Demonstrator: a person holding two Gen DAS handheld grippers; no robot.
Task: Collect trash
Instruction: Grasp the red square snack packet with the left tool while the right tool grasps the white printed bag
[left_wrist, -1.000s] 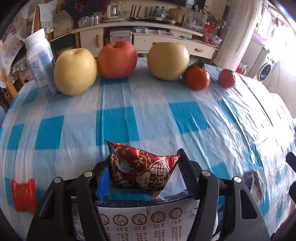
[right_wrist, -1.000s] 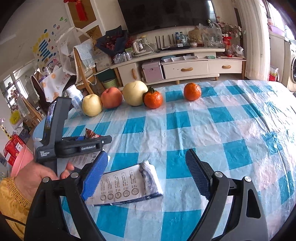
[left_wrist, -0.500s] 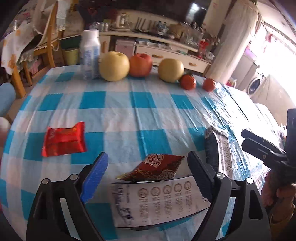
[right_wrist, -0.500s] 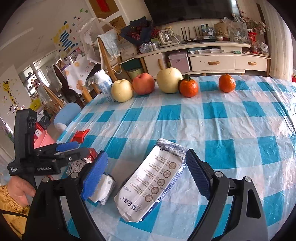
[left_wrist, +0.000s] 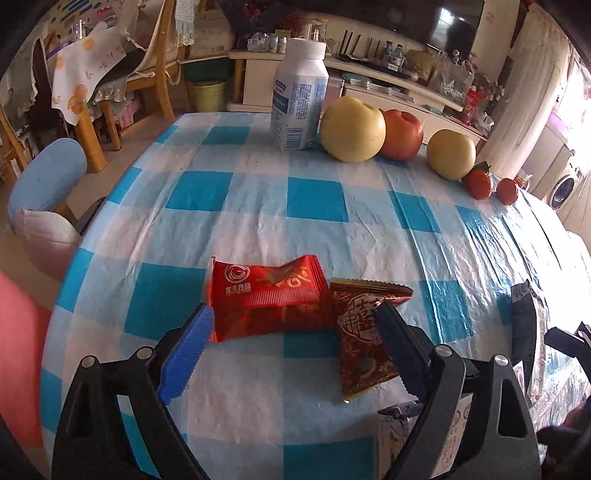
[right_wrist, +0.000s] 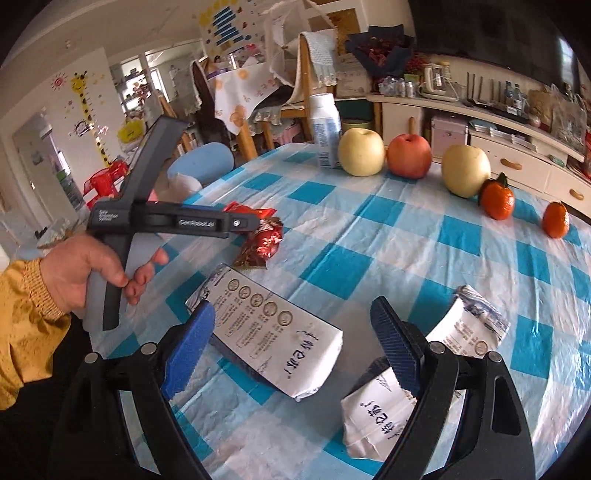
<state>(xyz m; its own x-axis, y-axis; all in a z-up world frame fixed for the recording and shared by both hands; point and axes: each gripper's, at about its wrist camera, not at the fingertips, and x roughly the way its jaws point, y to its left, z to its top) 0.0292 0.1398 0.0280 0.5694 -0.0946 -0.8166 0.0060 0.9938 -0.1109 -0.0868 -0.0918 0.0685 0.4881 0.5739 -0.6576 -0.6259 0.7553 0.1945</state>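
Red wrapper (left_wrist: 266, 295) crosswise between claw fingers

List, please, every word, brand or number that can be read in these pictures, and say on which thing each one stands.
"GenRobot.AI": on the side bar of the left gripper, seen from the right wrist.
Chinese print and a round logo: on the red snack wrapper, not sharp enough to quote.
Handwriting-style Chinese characters and round icons: on the two white packets, unreadable.
Blue print on the white bottle: too small.

Hovering wide open: left gripper (left_wrist: 291, 328), flanking red snack wrapper (left_wrist: 267, 301) and touching dark red foil packet (left_wrist: 360, 332) on checkered tablecloth (left_wrist: 295, 206).
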